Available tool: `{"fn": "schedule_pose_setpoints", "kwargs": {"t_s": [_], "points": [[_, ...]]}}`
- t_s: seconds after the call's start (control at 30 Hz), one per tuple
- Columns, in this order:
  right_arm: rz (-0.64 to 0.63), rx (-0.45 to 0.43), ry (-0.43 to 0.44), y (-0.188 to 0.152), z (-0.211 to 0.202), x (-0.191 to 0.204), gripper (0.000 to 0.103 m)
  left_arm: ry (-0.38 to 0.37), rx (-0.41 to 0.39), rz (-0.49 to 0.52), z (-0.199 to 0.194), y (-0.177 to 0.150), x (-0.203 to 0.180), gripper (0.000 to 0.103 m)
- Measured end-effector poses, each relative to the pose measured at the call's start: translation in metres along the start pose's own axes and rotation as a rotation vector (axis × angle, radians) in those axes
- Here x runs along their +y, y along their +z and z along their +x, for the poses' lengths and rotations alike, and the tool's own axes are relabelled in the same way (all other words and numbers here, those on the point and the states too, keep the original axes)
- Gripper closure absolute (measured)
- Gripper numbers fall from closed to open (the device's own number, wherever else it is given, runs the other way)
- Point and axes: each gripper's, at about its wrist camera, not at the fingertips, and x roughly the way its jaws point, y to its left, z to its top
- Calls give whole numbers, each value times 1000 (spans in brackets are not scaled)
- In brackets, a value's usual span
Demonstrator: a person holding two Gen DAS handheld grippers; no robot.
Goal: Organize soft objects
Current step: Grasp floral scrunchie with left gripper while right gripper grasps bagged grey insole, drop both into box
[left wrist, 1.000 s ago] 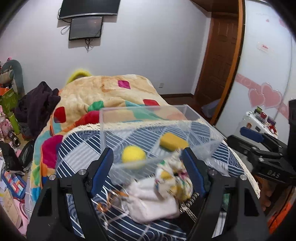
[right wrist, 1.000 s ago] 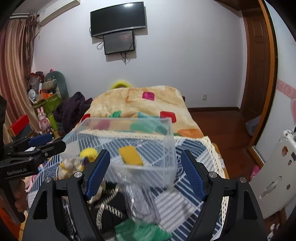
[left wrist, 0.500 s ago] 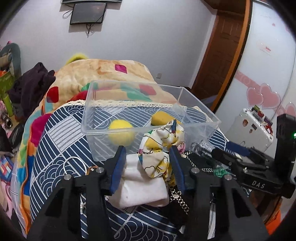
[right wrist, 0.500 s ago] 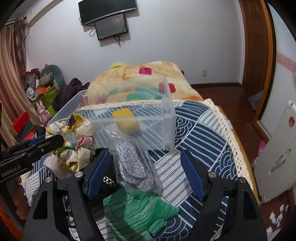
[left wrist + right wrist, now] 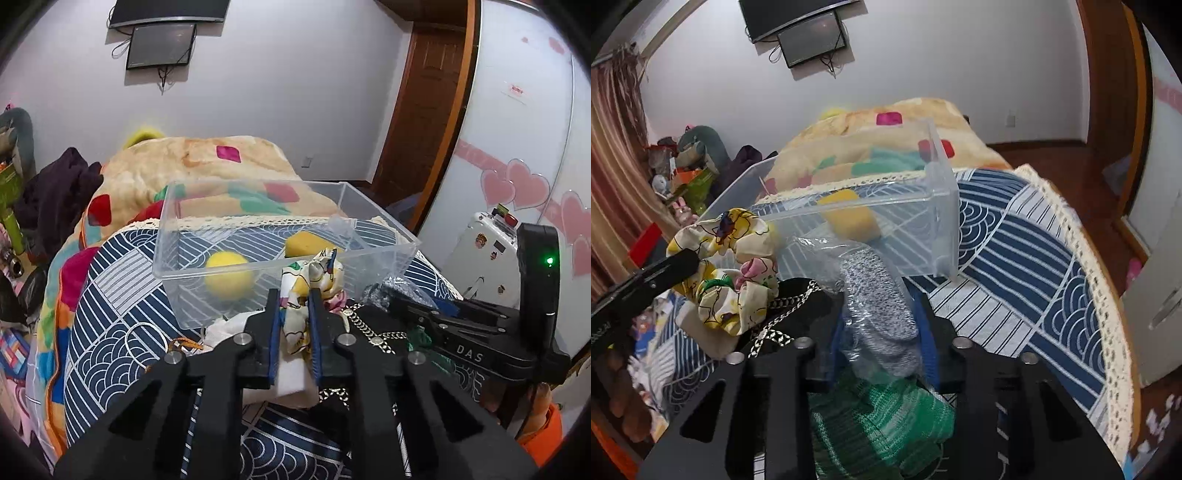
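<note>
1. The left hand-held gripper [image 5: 294,295] is now clamping its blue pads on the yellow floral fabric scrunchie [image 5: 314,280]; a second ago the jaws were wide apart around it. So the grasp is made and the lift into the box looks like the next step.
2. The right hand-held gripper [image 5: 881,314] is also closing in: its jaws are now pressing both sides of the clear plastic bag of grey knit fabric [image 5: 877,295], where a second ago they were spread wide. Grip looks made, though the crinkly bag is hiding the contact.
3. The clear rectangular plastic box [image 5: 376,251] is sitting on the navy-and-white patterned bedspread [image 5: 1015,266], toward the far end of it, just beyond both held items. The yellow foam ball [image 5: 229,275] and yellow sponge block [image 5: 301,245] are already inside, so the task is judged partly done.
4. The scrunchie is hanging just in front of the box's near wall, at about rim height; it probably needs raising over the rim.
5. Other things near the bedspread's near edge: a folded white cloth [image 5: 295,380] under the left jaws, a silver chain on a black item [image 5: 369,328] between the grippers, and a green striped knit piece [image 5: 882,417] under the right one.
6. Risk: the chain is lying close to both grasps and could snag; the two grippers are crowding each other.
</note>
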Motion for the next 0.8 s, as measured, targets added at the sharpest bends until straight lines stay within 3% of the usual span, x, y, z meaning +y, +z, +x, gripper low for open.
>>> {"fn": "schedule_pose_setpoints", "kwargs": {"t_s": [0.17, 0.57, 0.8], "points": [[-26, -42, -37, 2, -10, 7, 80, -30, -15, -16, -6, 0, 0, 95], [-71, -143, -32, 14, -46, 20, 81, -21, -125, 7, -40, 25, -1, 95], [-78, -216, -64, 37, -50, 25, 80, -16, -173, 10, -39, 48, 0, 95]]}}
